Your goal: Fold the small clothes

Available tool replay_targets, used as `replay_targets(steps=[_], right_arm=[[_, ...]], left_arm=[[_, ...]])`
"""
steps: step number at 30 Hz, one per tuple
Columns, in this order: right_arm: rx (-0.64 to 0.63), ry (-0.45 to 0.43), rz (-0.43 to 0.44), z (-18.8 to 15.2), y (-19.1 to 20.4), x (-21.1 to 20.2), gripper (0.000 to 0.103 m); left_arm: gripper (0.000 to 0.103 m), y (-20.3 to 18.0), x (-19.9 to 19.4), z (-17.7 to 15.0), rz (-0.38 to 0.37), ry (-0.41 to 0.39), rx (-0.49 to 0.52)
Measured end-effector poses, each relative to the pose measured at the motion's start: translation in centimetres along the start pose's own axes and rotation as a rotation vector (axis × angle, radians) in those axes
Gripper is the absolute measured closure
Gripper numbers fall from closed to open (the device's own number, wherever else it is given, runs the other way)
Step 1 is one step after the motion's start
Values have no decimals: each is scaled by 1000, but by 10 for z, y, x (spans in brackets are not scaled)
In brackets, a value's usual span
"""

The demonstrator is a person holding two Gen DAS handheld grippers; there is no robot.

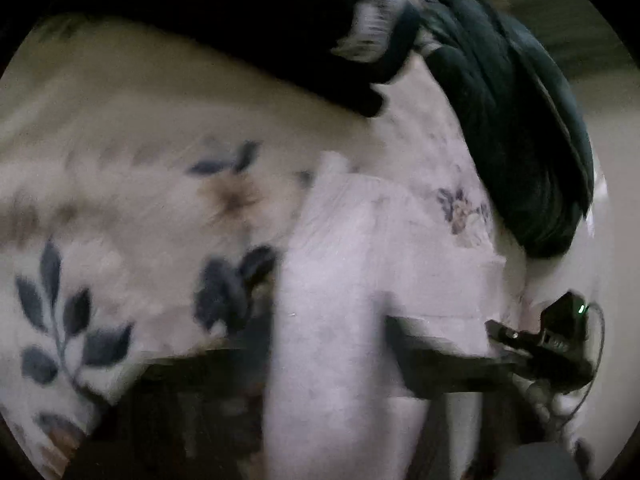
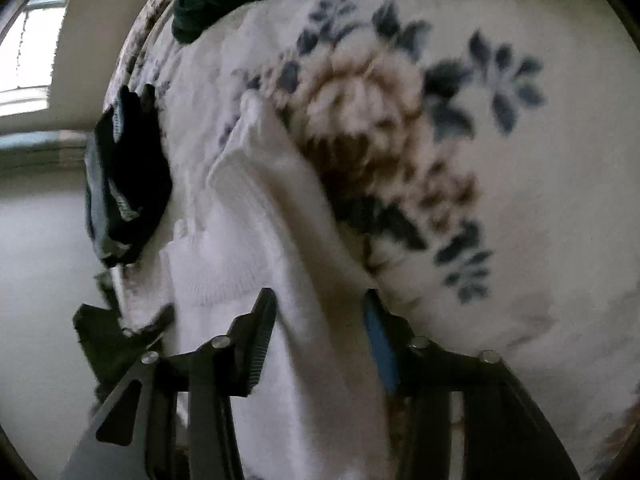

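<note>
A small white knit garment (image 2: 248, 240) lies on a floral blanket (image 2: 520, 200); it also shows in the left wrist view (image 1: 360, 260). My right gripper (image 2: 320, 320) has its jaws apart with a fold of the white garment running between them. My left gripper (image 1: 328, 352) also has the white cloth between its dark fingers (image 1: 420, 356); the picture is blurred, so I cannot tell whether they pinch it. The right gripper shows at the right edge of the left wrist view (image 1: 552, 336).
A dark green garment (image 1: 512, 128) and a black garment with a grey striped band (image 1: 280, 32) lie at the far side of the blanket. The black piece shows near the blanket's left edge in the right wrist view (image 2: 128, 176). A window (image 2: 32, 48) is at far left.
</note>
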State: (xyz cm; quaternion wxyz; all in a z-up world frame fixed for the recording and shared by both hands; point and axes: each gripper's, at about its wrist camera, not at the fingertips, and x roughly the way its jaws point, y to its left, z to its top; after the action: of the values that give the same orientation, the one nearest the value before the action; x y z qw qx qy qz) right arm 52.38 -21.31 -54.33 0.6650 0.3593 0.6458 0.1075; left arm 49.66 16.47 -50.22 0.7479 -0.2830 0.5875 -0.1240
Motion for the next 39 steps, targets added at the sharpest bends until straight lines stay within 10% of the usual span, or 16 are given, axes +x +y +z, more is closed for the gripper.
replay_targets(steps=[5, 10, 15, 17, 28, 32, 39], right_arm=[[-19, -173, -74, 1, 3, -29, 100], [-26, -26, -65, 6, 4, 4, 98], [-9, -39, 13, -9, -9, -20, 22], [-6, -1, 42, -21, -21, -20, 17], [61, 268, 287, -64, -42, 62, 9], [39, 229, 274, -66, -25, 61, 53], [-35, 139, 282, -73, 23, 12, 60]], left_arm=[[91, 6, -18, 5, 39, -59, 16], [72, 27, -8, 4, -31, 34, -68], [33, 37, -44, -16, -163, -16, -119], [32, 47, -47, -33, -223, 3, -177], [33, 46, 3, -67, -380, 124, -265], [63, 23, -16, -64, -373, 47, -164], [69, -7, -66, -48, -396, -33, -73]])
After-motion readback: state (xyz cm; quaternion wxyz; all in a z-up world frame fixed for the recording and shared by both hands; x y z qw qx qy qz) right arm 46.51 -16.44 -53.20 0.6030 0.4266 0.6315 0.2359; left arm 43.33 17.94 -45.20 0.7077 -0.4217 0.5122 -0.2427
